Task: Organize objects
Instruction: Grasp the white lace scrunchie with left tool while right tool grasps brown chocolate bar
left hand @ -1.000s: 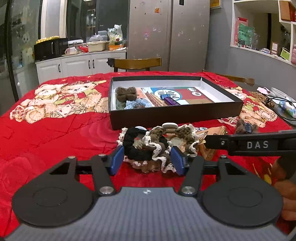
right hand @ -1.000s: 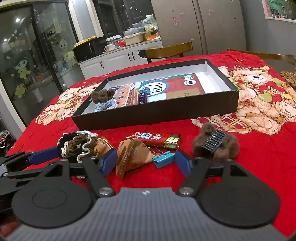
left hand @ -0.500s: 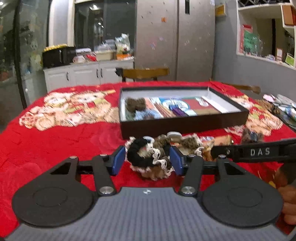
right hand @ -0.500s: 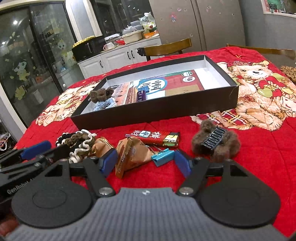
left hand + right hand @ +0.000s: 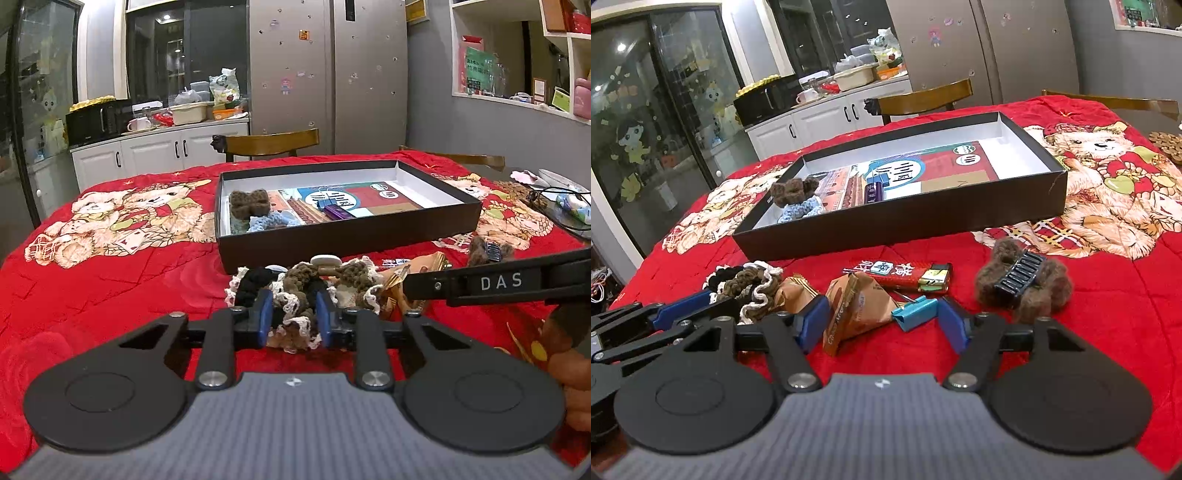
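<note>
The scrunchies (image 5: 295,291), a heap of black, brown and lace-edged bands, lie at lower centre of the left wrist view on the red bear-print cloth (image 5: 110,273) that covers the bench. The left tongs (image 5: 294,319) are pressed in on the near part of the heap, their blue pads touching it on both sides. In the right wrist view the same heap sits at lower left, with those tongs clamped on it.

Just right of the heap lie two brown snack packets (image 5: 853,306). The right tongs (image 5: 882,323) stand spread wide, pinching nothing; the bigger packet and a blue binder clip (image 5: 914,314) lie between their pads. Behind these is a red candy bar (image 5: 901,275), and to the right a brown furry hair claw (image 5: 1023,282) with a black clip.

Above, mid-frame, a shallow black box (image 5: 905,221) sits open on the cloth. Inside it, at the left end, rest a brown crochet bow (image 5: 794,190) and a light blue crochet piece (image 5: 801,210); a purple tube (image 5: 873,192) lies on a printed card (image 5: 923,170).
</note>
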Demonstrator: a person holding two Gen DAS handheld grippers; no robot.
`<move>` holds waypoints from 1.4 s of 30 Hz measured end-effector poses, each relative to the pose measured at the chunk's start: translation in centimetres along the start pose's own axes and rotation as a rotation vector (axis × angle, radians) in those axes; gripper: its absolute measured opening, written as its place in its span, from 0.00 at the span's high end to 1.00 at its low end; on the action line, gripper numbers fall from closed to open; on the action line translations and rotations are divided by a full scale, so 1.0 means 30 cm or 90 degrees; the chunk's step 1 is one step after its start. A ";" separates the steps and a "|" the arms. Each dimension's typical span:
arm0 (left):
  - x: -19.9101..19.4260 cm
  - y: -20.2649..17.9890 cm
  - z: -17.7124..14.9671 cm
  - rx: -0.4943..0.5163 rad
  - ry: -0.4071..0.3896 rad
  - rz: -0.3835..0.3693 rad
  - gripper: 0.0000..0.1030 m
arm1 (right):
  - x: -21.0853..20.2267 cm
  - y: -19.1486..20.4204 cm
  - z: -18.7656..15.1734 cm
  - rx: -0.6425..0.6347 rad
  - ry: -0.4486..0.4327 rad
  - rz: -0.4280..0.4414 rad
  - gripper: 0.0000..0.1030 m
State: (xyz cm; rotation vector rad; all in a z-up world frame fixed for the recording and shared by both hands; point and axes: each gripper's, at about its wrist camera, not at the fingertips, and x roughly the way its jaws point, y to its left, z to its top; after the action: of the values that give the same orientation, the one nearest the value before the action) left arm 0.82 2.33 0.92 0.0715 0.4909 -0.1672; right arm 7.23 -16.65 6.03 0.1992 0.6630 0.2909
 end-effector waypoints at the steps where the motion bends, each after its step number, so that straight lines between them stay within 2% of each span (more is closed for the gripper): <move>1: 0.003 0.001 0.001 0.000 0.002 0.002 0.78 | 0.000 0.002 -0.001 -0.001 -0.001 0.000 0.36; 8: 0.008 0.007 0.003 -0.008 0.011 0.005 0.85 | 0.000 0.005 -0.004 -0.001 -0.004 0.005 0.44; 11: 0.007 0.010 0.003 -0.011 0.012 0.003 0.86 | -0.003 0.005 -0.006 0.000 0.003 0.028 0.65; 14: 0.006 0.015 0.004 -0.014 0.013 0.000 0.87 | -0.014 0.029 -0.015 -0.029 -0.010 0.019 0.71; 18: 0.007 0.016 0.005 -0.017 0.014 0.000 0.87 | -0.022 0.057 -0.026 -0.063 -0.024 0.006 0.74; 31: -0.004 0.024 0.006 -0.029 0.009 0.000 0.88 | -0.052 0.059 -0.026 -0.064 -0.044 0.020 0.87; 33: -0.010 0.028 0.008 -0.035 0.006 -0.001 0.88 | -0.061 0.055 -0.025 -0.058 -0.051 0.025 0.88; 36: -0.022 0.031 0.012 -0.036 -0.004 0.007 0.89 | -0.077 0.054 -0.024 -0.053 -0.073 0.031 0.97; 42: -0.054 0.031 0.020 -0.035 -0.032 0.012 0.89 | -0.110 0.056 -0.012 -0.045 -0.098 0.055 0.99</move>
State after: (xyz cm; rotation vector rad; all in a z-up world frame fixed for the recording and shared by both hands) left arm -0.14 3.42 2.23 0.0178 0.4449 -0.1359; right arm 4.18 -16.13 8.11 0.1815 0.4914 0.3779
